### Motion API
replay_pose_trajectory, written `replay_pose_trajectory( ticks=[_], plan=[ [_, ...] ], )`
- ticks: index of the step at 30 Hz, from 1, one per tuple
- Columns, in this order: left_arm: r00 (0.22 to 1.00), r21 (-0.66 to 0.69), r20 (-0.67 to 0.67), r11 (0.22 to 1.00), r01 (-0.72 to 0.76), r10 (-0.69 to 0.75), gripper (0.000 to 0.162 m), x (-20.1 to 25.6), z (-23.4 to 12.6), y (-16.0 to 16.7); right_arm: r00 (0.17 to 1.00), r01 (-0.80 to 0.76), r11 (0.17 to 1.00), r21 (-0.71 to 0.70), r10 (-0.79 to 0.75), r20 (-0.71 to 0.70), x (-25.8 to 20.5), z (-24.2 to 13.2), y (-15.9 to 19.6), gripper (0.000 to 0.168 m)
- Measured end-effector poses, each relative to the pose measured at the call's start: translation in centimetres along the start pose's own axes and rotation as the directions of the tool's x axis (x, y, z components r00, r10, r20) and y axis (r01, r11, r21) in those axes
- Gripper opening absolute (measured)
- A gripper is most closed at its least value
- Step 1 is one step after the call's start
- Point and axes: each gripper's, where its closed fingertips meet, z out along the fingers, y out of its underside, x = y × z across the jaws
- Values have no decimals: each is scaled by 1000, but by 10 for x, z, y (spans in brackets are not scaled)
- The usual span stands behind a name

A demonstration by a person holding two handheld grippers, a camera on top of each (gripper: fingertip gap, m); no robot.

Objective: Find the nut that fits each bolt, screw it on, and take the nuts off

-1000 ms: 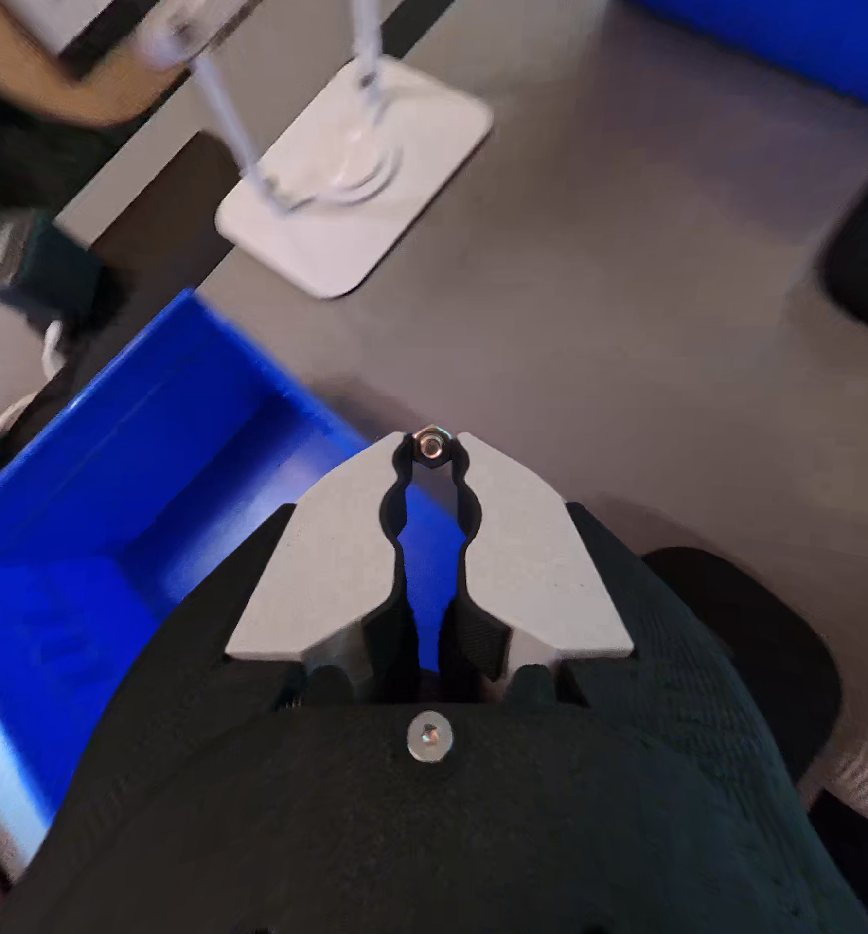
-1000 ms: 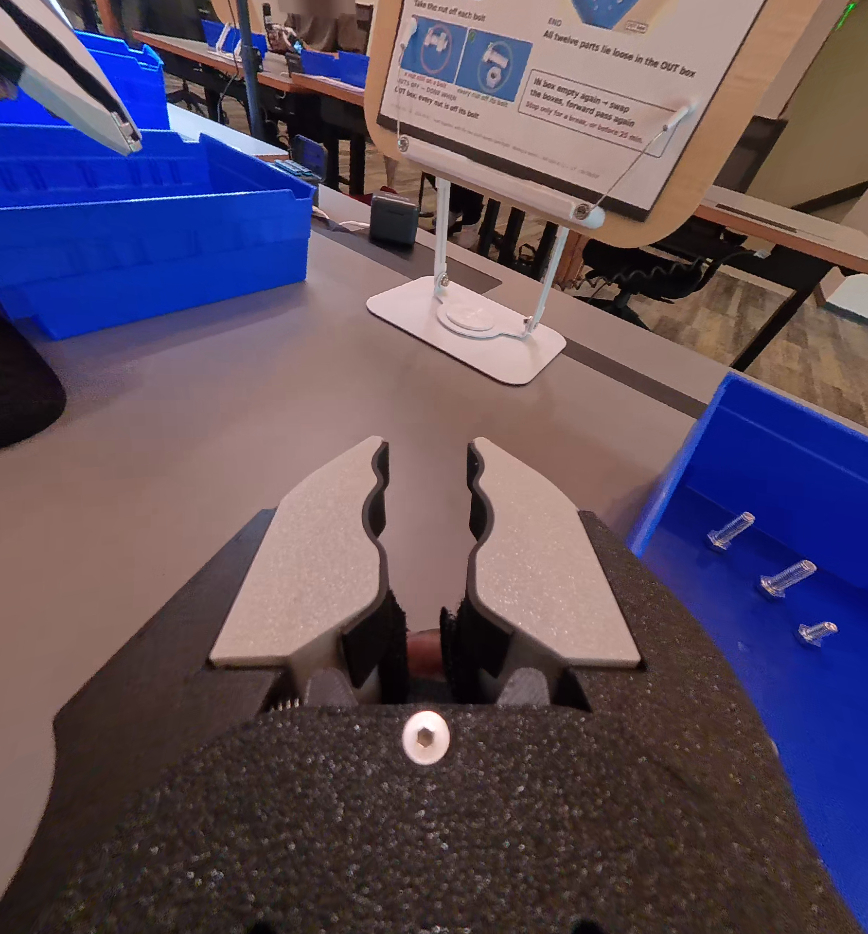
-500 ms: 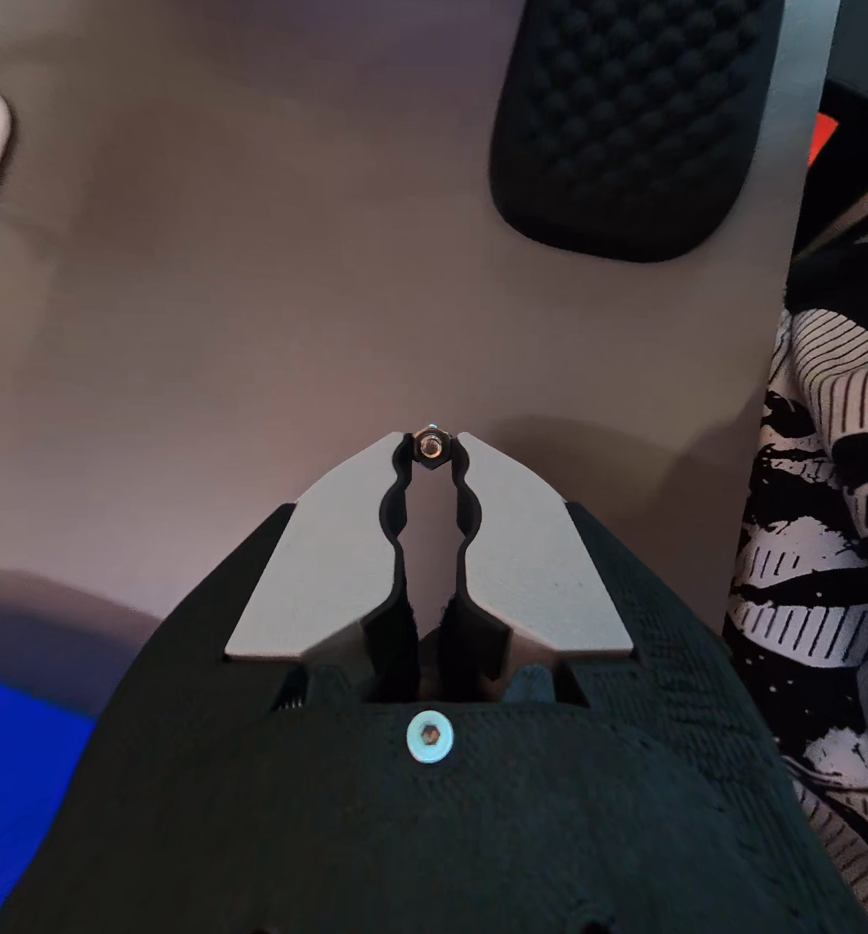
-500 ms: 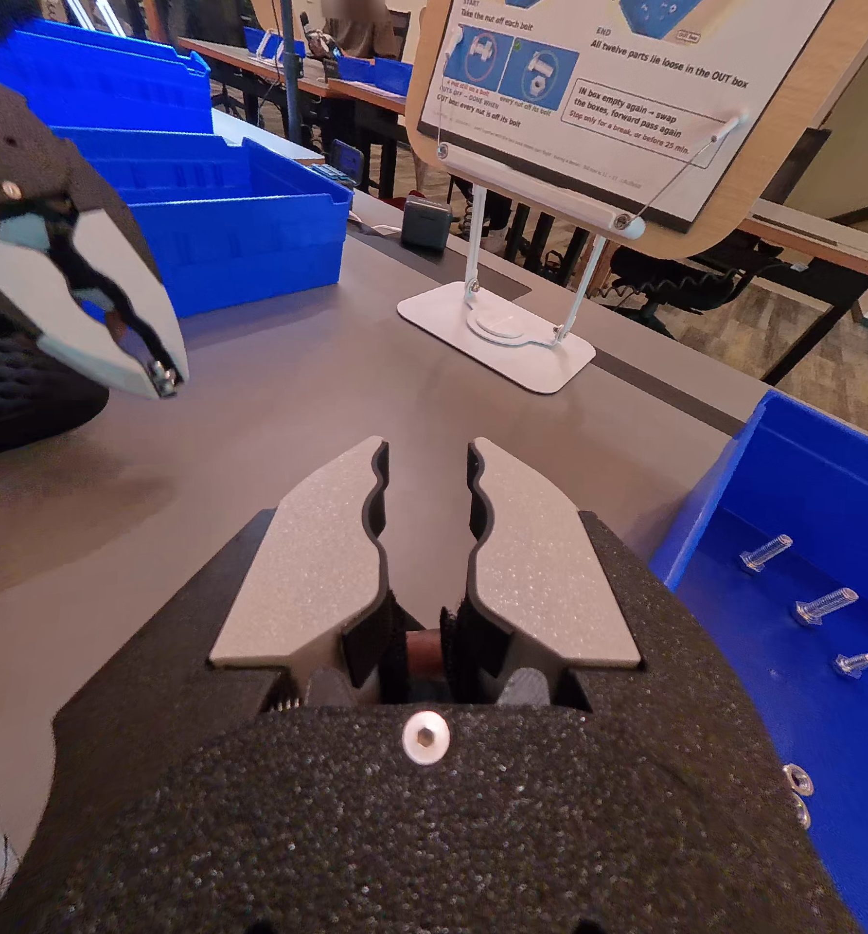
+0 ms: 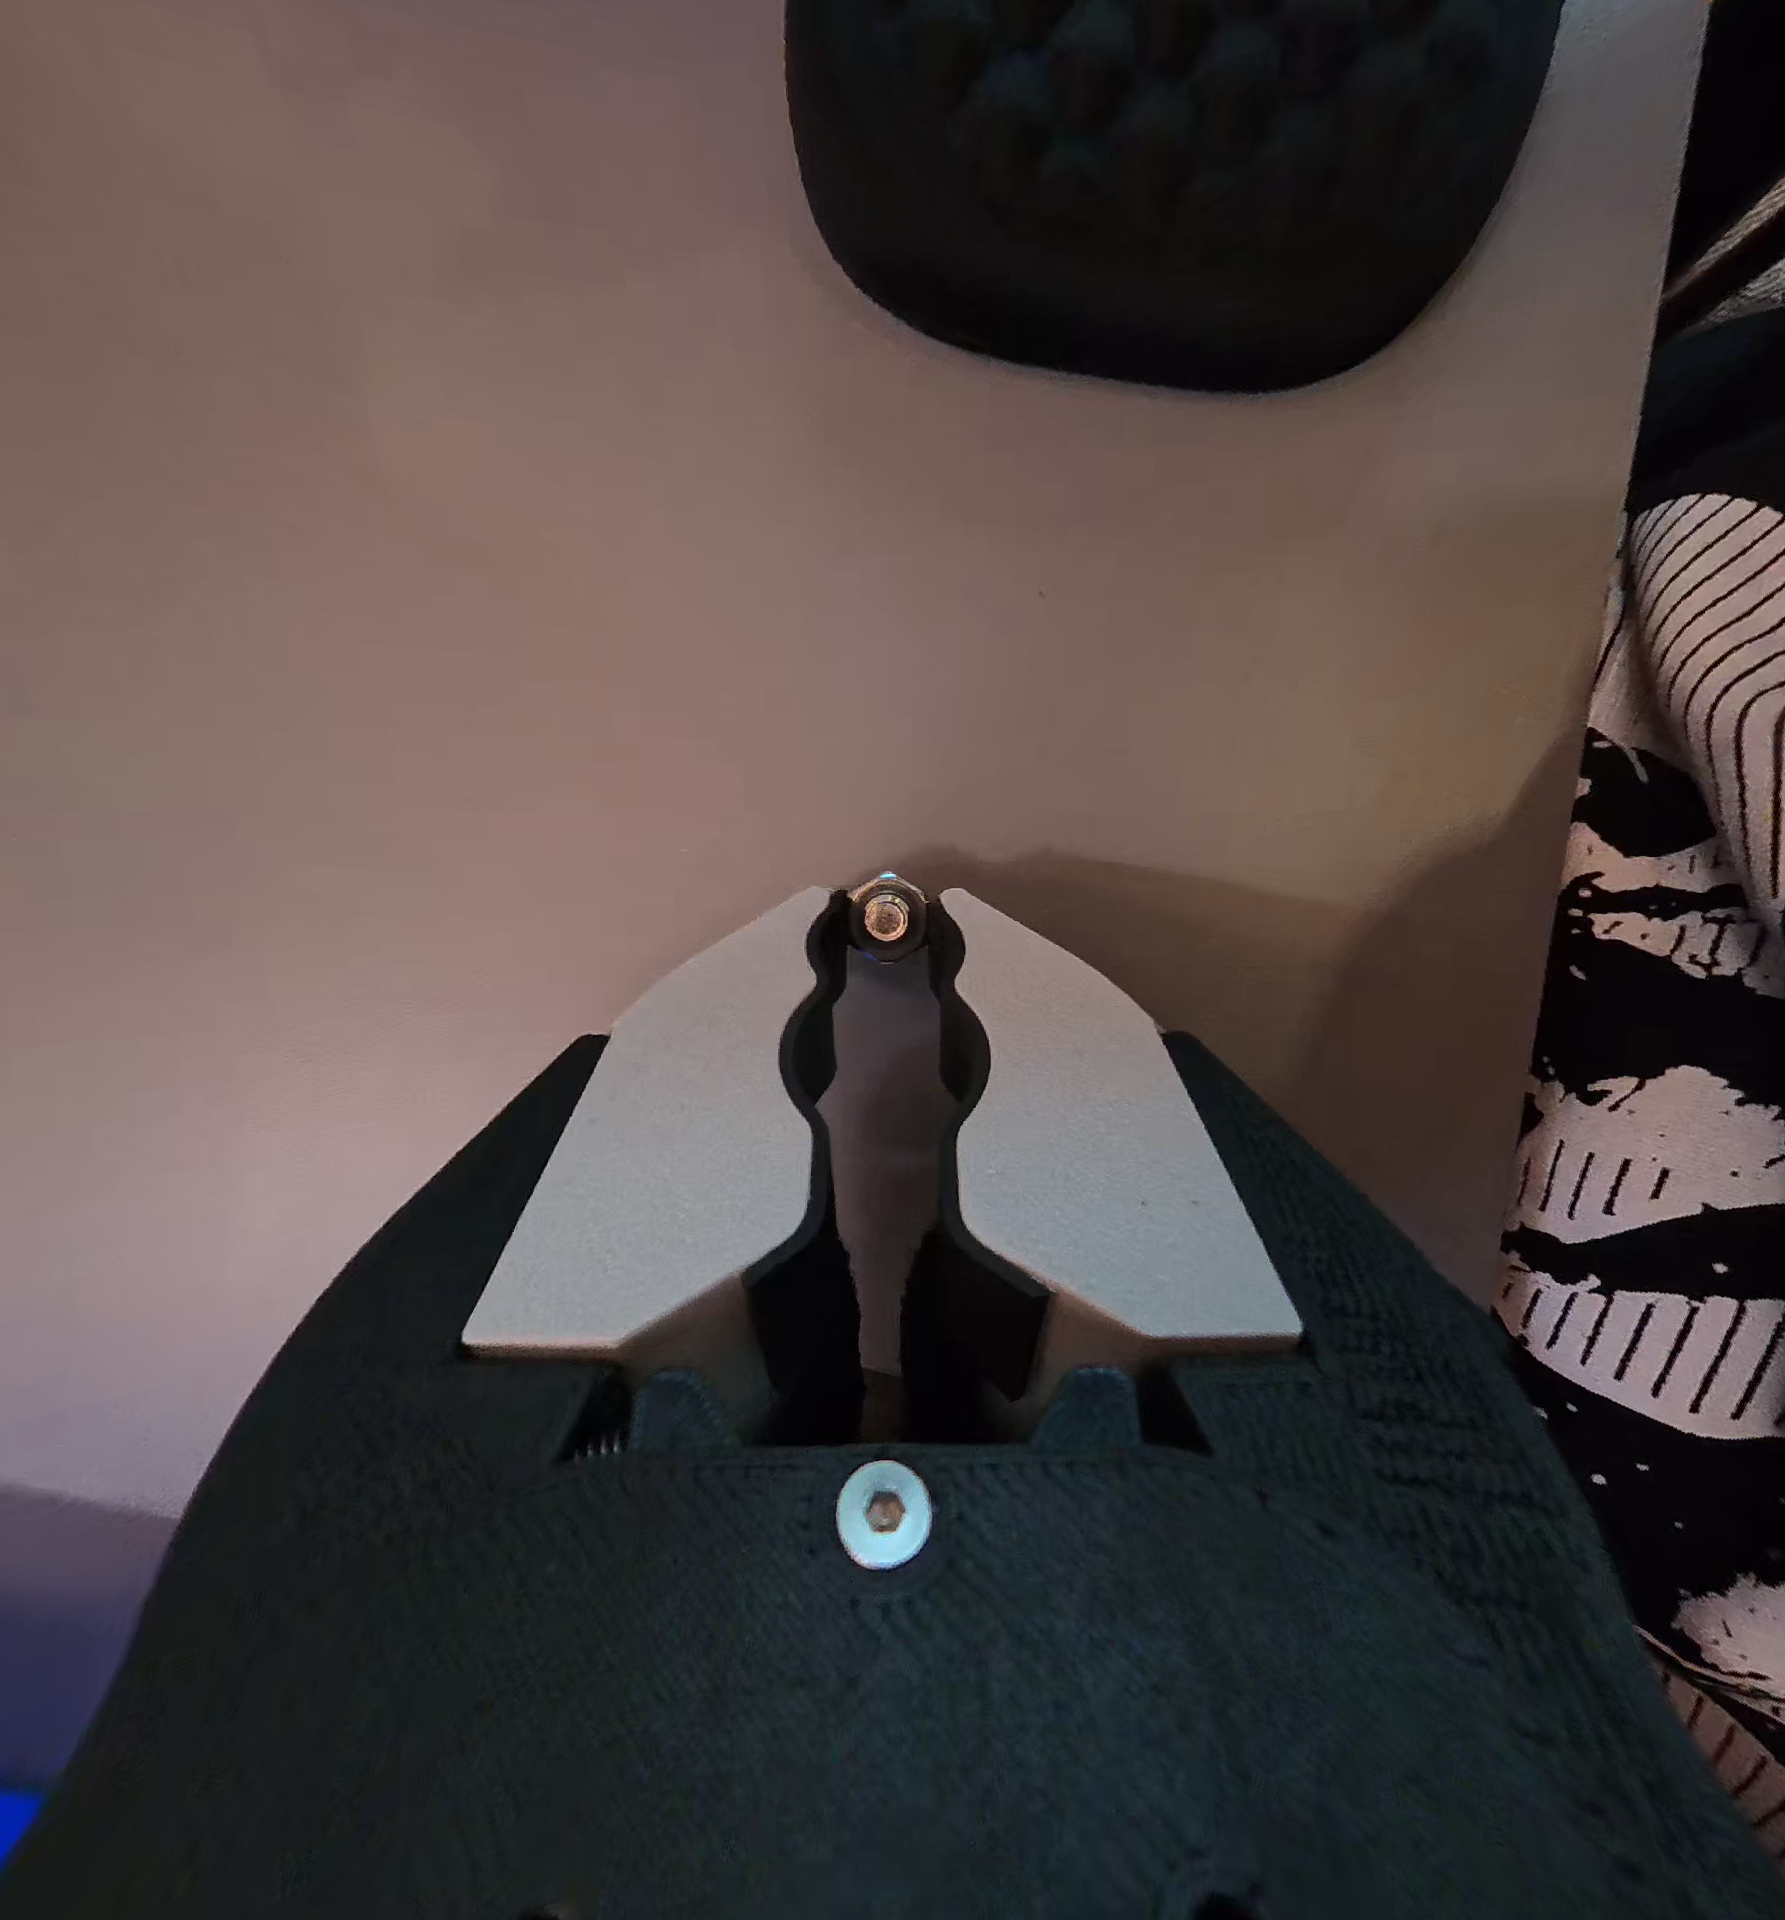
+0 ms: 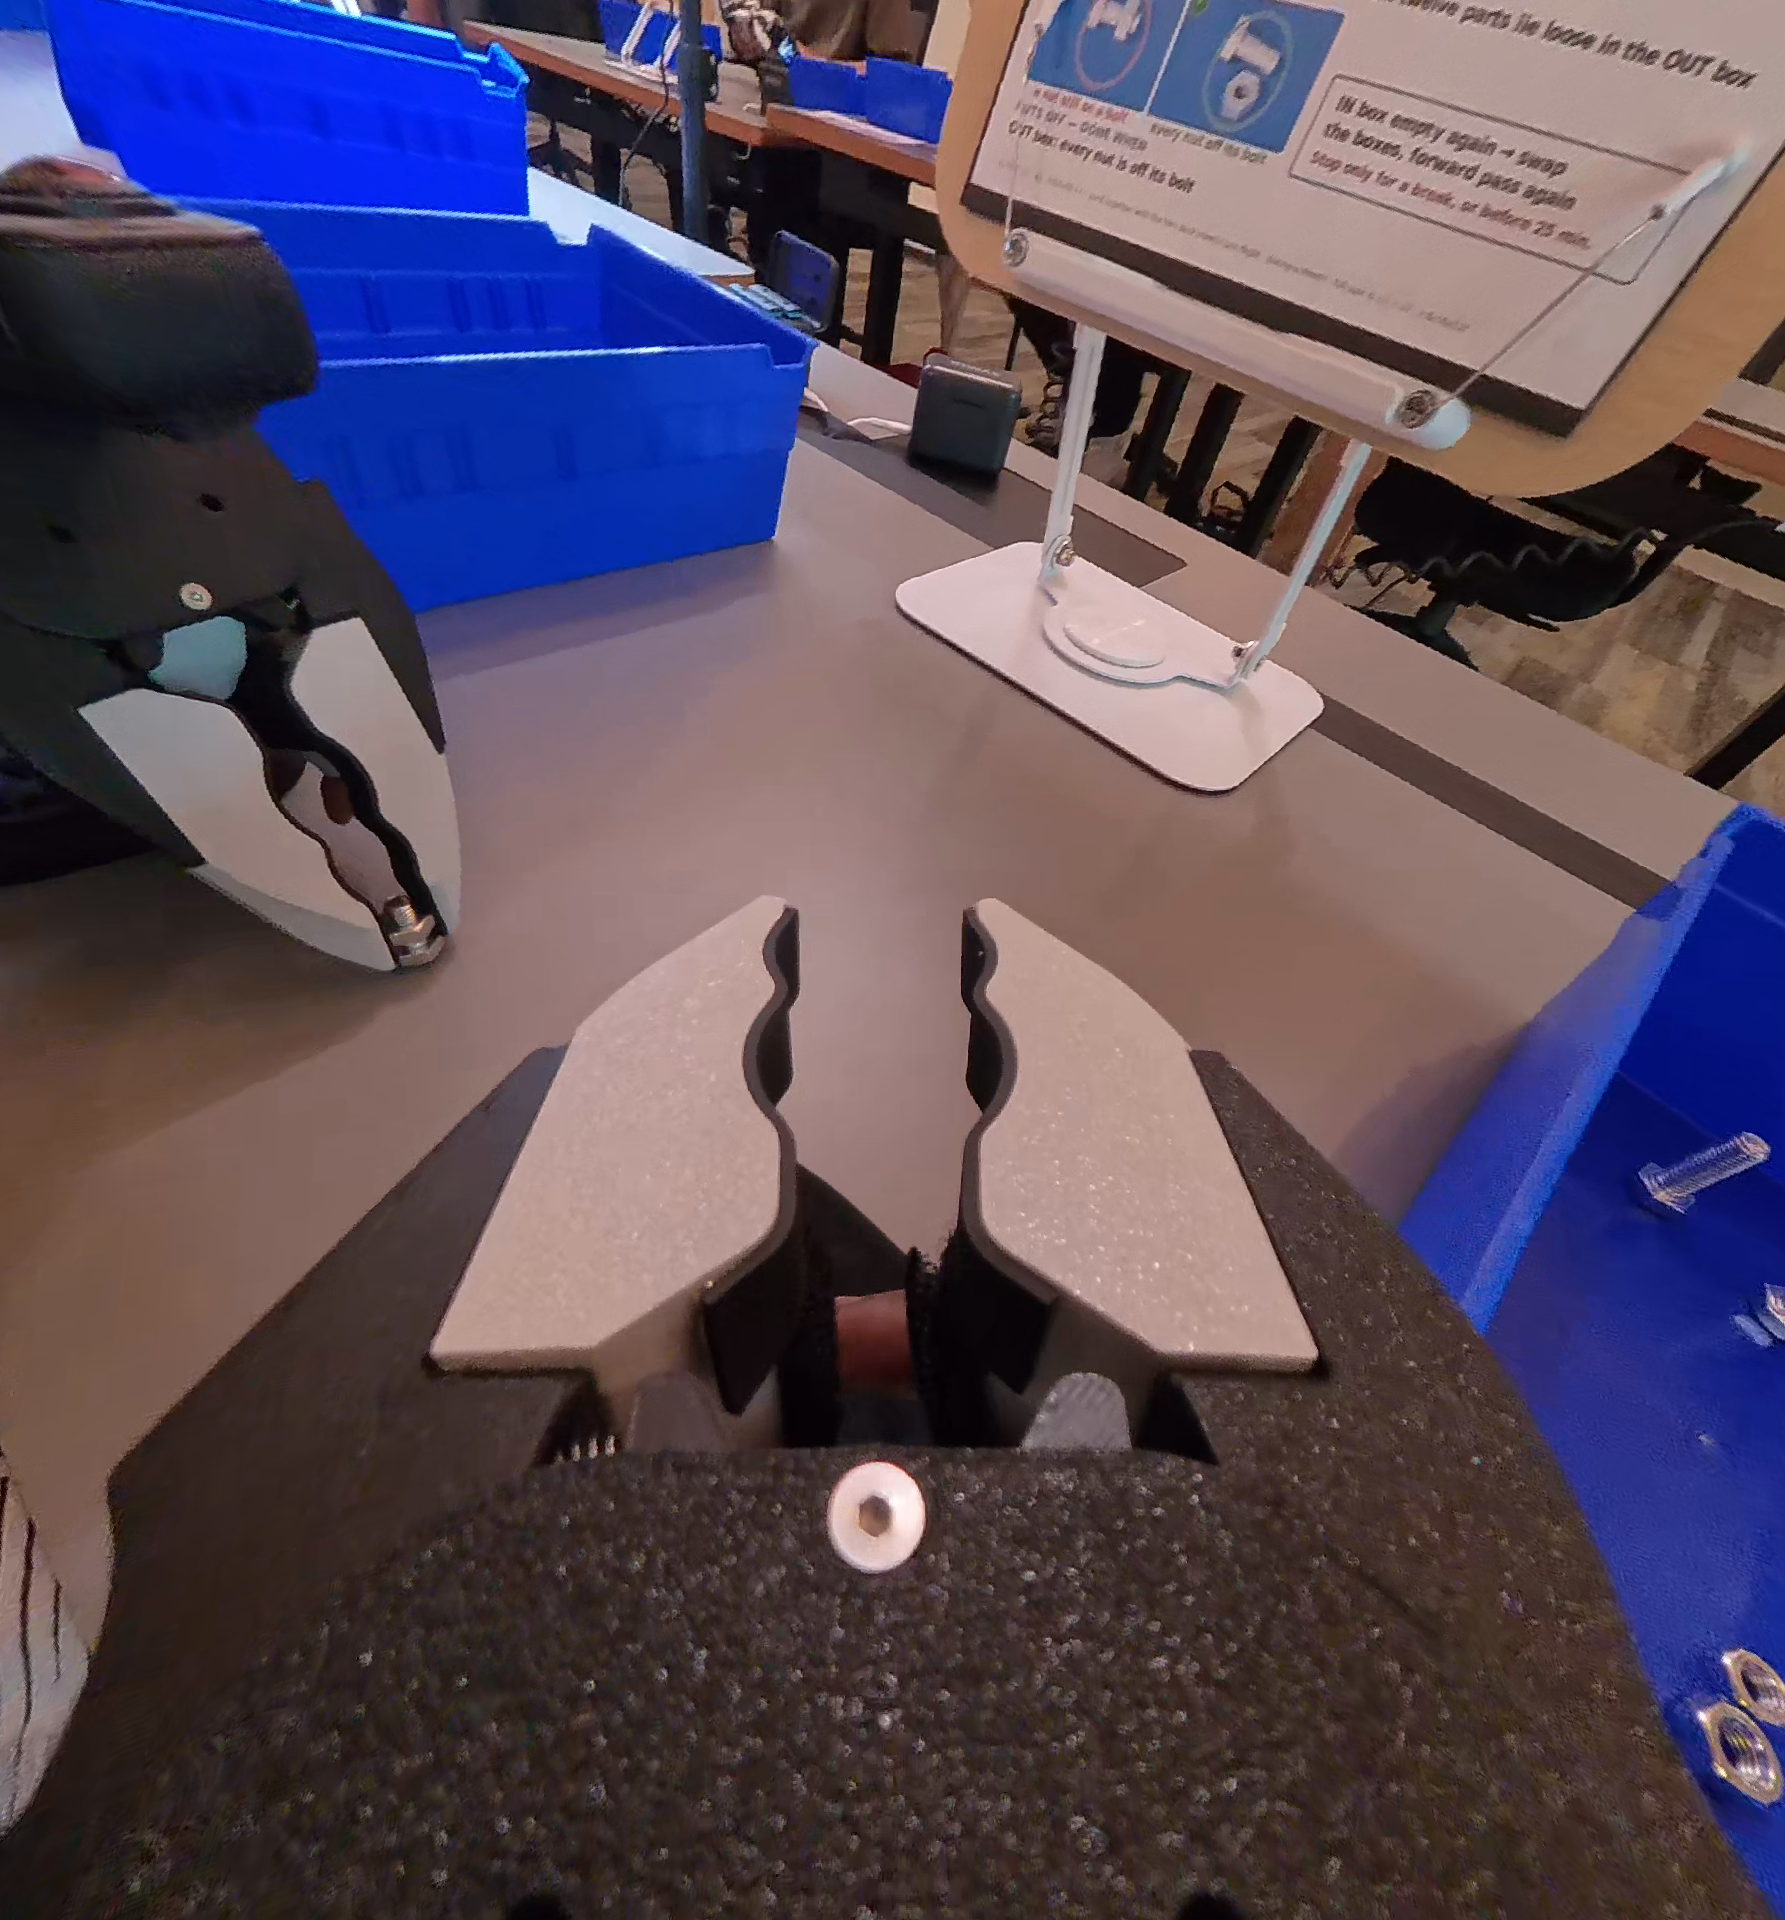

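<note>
My left gripper (image 5: 886, 906) is shut on a small silver bolt with a nut on it (image 5: 886, 922), pinched at the very fingertips and pointing down at the grey table (image 5: 452, 623). In the right wrist view the left gripper (image 6: 412, 935) hangs at the left, its tips just above the table with the bolt and nut (image 6: 405, 928) between them. My right gripper (image 6: 877, 920) is open and empty, low over the table. To its right an open blue bin (image 6: 1574, 1122) holds loose bolts (image 6: 1698, 1169) and loose nuts (image 6: 1742, 1758).
Stacked blue bins (image 6: 555, 447) stand at the back left. A white stand (image 6: 1116, 665) carries an instruction board at the back. A black textured pad (image 5: 1158, 187) lies near the table's edge, beside a person's black-and-white clothing (image 5: 1698, 1143). A small dark box (image 6: 961, 410) sits behind. About 20 centimeters separates my left fingertips from my right.
My left gripper has swung from above a blue bin over to the table by the black pad and come down close in front of the right gripper, still holding the bolt. The right gripper stays open.
</note>
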Motion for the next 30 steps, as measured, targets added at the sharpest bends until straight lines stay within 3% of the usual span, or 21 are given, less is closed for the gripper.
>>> replay_pose_trajectory(
  ticks=[8, 12, 15, 19, 24, 30],
  plan=[
    [1000, 15, 1, 1000, 15, -15, 23, 1, 1, 0, 995, 10, 999, -32, -6, 102, -21, 8, 3, 31],
    [998, 146, 12, 987, 61, -63, 32, -2, -12, -8, 973, 47, 996, -75, -28, 230, -48, 19, 10, 32],
    [999, 360, 13, 932, 44, -52, 44, 1, -30, -21, 934, 93, 988, -126, -43, 356, -74, 28, 17, 27],
    [997, 605, 72, 796, -31, -16, 51, 10, -62, -34, 878, 139, 975, -176, -39, 478, -103, 42, 24, 22],
    [997, 714, 68, 699, -24, -35, 53, 12, -80, -37, 824, 200, 947, -253, -23, 566, -132, 63, 36, 20],
    [998, 746, 47, 666, -5, -45, 53, 11, -85, -37, 802, 272, 904, -331, -23, 597, -148, 80, 50, 18]
  ],
)
